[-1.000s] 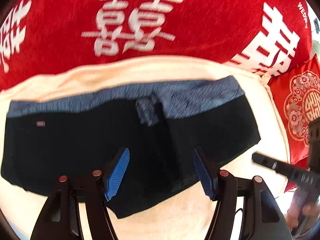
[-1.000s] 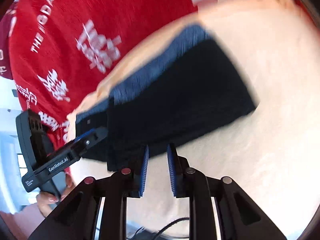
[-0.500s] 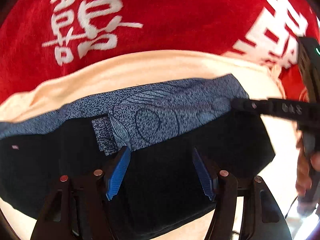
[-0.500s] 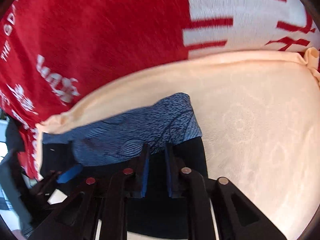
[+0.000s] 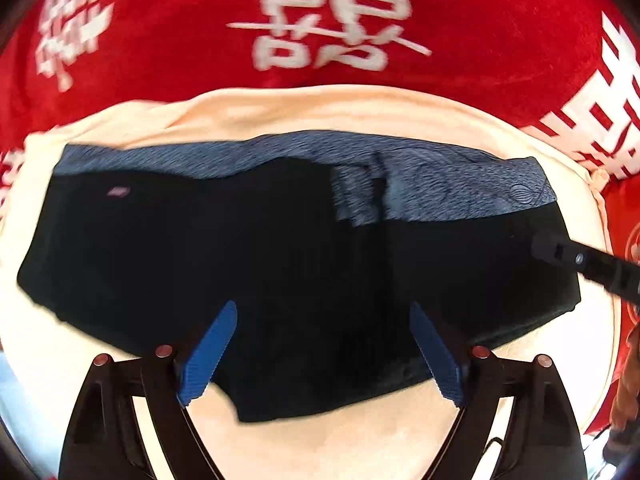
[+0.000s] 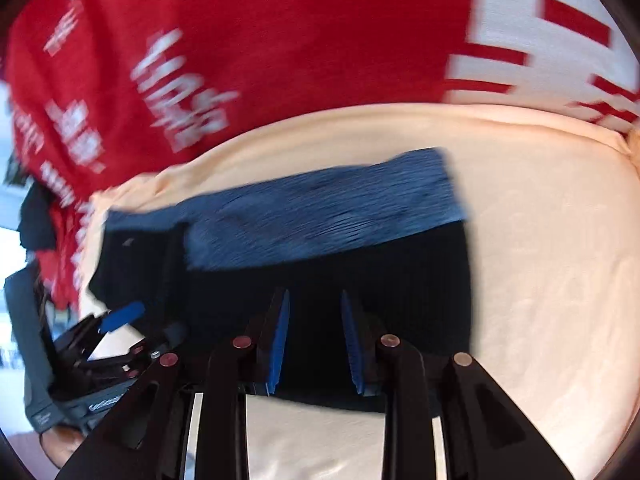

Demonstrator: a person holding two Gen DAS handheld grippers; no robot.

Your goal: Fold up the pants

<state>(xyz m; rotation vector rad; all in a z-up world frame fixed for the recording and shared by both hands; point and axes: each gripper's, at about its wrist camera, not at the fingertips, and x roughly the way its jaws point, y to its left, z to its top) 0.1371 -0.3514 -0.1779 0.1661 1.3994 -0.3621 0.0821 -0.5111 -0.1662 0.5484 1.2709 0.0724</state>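
Observation:
Black pants [image 5: 280,264] with a blue patterned waistband [image 5: 440,184] lie folded and flat on a cream cloth [image 5: 320,112]. My left gripper [image 5: 324,348] is open wide above the pants' near edge, holding nothing. My right gripper [image 6: 312,340] hovers over the pants' right end [image 6: 360,288] with a narrow gap between its blue pads, empty. The right gripper's finger also shows in the left wrist view [image 5: 584,264], over the pants' right edge. The left gripper shows in the right wrist view [image 6: 116,320] at the pants' left part.
A red blanket with white characters [image 5: 320,20] lies beyond the cream cloth and around it [image 6: 240,40]. A red embroidered cushion [image 5: 628,216] sits at the right. The cream cloth's bare part [image 6: 540,280] extends to the right of the pants.
Both grippers have pulled back from the waistband toward the pants' near edge. The right gripper's jaws have parted slightly. The pants lie flat as before.

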